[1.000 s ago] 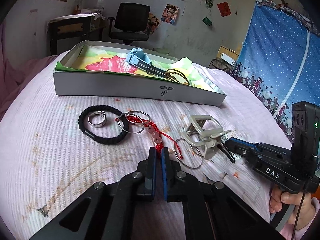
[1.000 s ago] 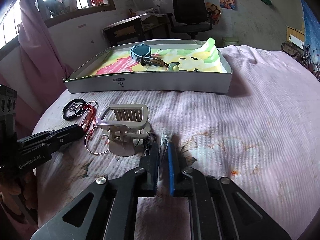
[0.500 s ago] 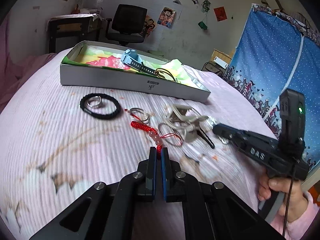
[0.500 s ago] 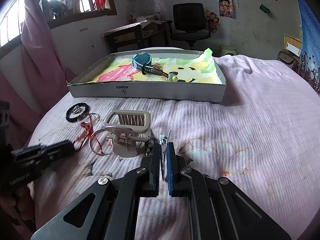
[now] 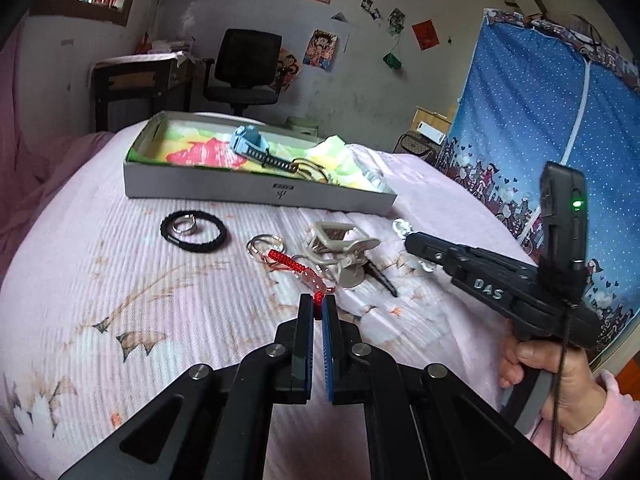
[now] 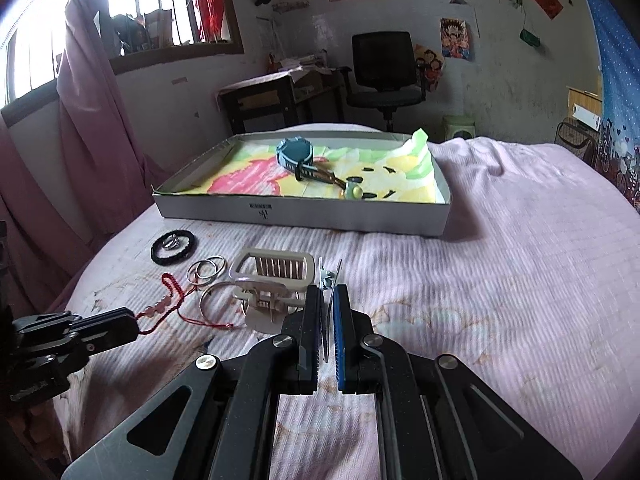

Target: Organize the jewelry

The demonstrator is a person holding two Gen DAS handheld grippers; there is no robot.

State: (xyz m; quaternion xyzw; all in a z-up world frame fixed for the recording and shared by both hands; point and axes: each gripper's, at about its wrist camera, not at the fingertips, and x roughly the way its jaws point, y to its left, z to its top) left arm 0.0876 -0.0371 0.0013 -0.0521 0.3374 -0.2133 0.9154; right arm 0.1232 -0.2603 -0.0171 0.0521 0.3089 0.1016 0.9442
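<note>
The left gripper is clenched on the red cord bracelet, which trails toward 11 o'clock. The right gripper pinches a small silver piece. Beyond lie the beige clip and black braided band; farthest, at 12 o'clock, the box holds a blue watch.

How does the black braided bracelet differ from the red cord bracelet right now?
The black braided bracelet lies flat as a closed loop with a silver ring inside it; the red cord bracelet is stretched out, carrying pink beads. The black one is untouched; the red one's end is pinched in the left gripper. Both are on the pink bedspread, outside the box.
</note>
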